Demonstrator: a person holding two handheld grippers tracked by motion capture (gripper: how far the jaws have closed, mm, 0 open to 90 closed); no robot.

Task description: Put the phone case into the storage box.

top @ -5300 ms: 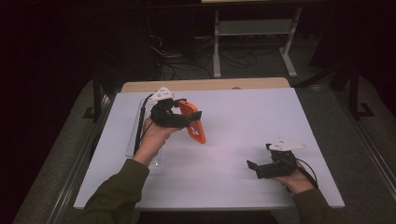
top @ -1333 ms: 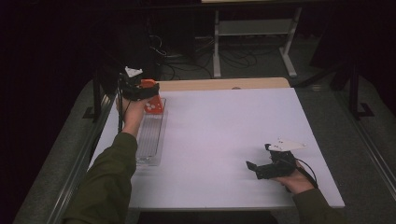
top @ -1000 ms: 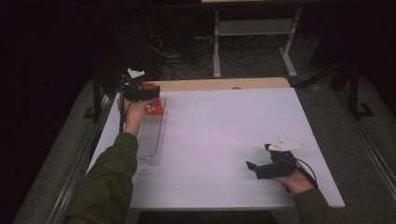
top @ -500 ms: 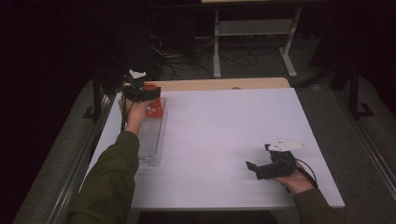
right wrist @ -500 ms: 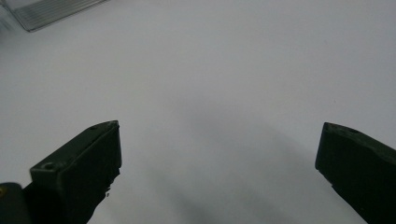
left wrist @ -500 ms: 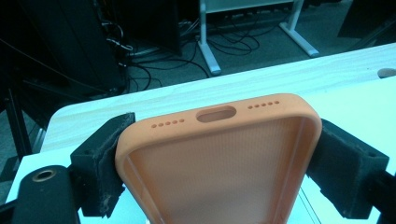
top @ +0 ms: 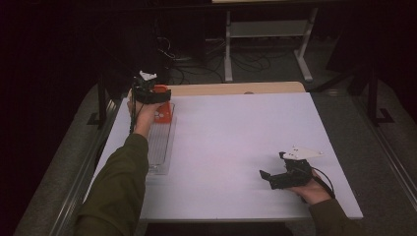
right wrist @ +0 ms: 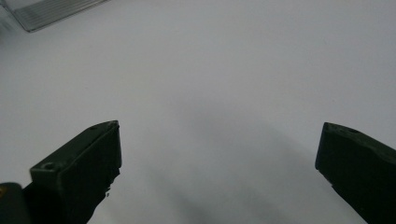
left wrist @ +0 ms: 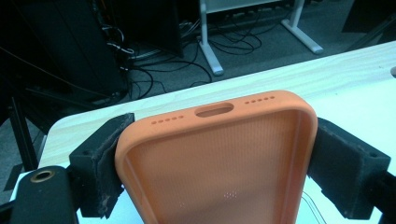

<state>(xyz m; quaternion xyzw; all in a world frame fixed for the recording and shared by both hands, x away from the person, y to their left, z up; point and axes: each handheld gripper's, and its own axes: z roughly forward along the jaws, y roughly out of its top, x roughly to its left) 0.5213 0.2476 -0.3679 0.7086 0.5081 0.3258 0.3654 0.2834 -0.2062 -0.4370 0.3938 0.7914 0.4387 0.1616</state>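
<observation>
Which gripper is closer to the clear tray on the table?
Left. The left gripper holds the orange phone case over the far end of the clear tray; the right gripper rests far across the table.

**Nothing to read**

I find no lettering, brand, number or sign anywhere I look. The orange phone case [left wrist: 219, 163] between my left claw's pads shows only rows of small holes and a slot along its edge, with no mark. The white worktop [top: 236, 147] and the clear tray [top: 160, 147] are blank too.
</observation>
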